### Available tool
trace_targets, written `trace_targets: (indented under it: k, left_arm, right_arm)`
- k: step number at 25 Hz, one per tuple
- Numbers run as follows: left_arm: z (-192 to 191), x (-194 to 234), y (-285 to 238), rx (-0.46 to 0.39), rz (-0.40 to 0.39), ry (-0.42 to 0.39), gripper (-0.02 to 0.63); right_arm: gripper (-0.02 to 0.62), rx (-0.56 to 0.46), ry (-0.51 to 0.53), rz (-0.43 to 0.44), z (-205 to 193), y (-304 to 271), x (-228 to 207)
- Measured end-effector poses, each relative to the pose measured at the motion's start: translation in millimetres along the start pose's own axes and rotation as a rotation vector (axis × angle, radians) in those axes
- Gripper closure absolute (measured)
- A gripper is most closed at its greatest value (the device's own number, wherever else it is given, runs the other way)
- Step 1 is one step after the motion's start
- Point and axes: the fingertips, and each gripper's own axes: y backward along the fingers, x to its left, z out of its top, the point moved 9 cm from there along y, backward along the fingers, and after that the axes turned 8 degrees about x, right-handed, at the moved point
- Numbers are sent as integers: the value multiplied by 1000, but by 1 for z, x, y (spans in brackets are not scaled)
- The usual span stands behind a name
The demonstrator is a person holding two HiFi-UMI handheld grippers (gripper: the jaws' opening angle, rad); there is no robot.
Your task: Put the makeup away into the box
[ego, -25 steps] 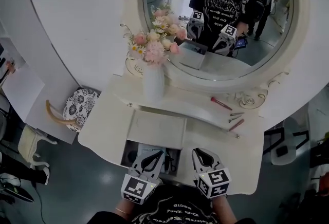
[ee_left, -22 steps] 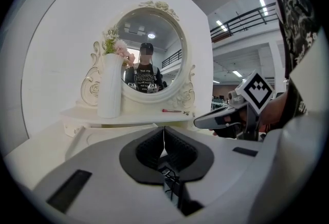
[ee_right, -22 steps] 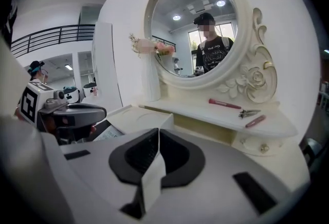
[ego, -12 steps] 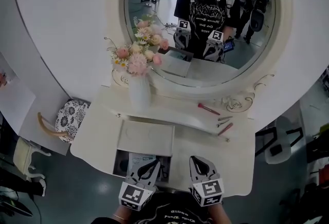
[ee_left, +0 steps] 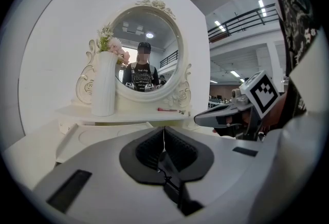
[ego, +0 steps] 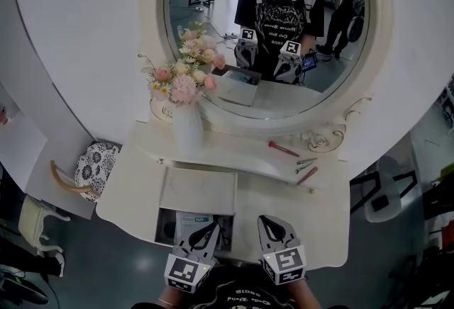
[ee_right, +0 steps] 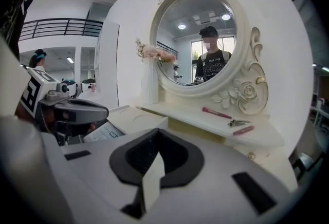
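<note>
On the vanity's raised shelf (ego: pixel 234 152), at the right, lie a red makeup brush (ego: pixel 284 149), small metal tweezers (ego: pixel 306 161) and a pink stick (ego: pixel 307 175). The right gripper view shows the same brush (ee_right: pixel 216 112), tweezers (ee_right: pixel 236 123) and stick (ee_right: pixel 242 130) ahead on the right. An open box (ego: pixel 164 228) is sunk into the tabletop, its lid (ego: pixel 198 190) raised and a printed leaflet (ego: pixel 191 219) inside. My left gripper (ego: pixel 211 227) hovers shut over the box. My right gripper (ego: pixel 267 221) is shut beside it and holds nothing.
A white vase of pink flowers (ego: pixel 186 127) stands at the shelf's left under the round mirror (ego: pixel 269 24), which reflects a person and both grippers. A patterned stool (ego: pixel 96 162) is left of the table, a chair (ego: pixel 383 190) to the right.
The right gripper's jaws have closed from a small gap. Both grippers stay at the table's front edge, and the head view has tilted a little.
</note>
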Motion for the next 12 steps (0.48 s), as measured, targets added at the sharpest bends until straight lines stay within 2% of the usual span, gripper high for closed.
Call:
trace_targets:
  k: [12]
  left_arm:
    - [0, -1, -2, -2, -14, -16, 591]
  right_arm:
    - [588, -5, 1, 2, -2, 1, 2]
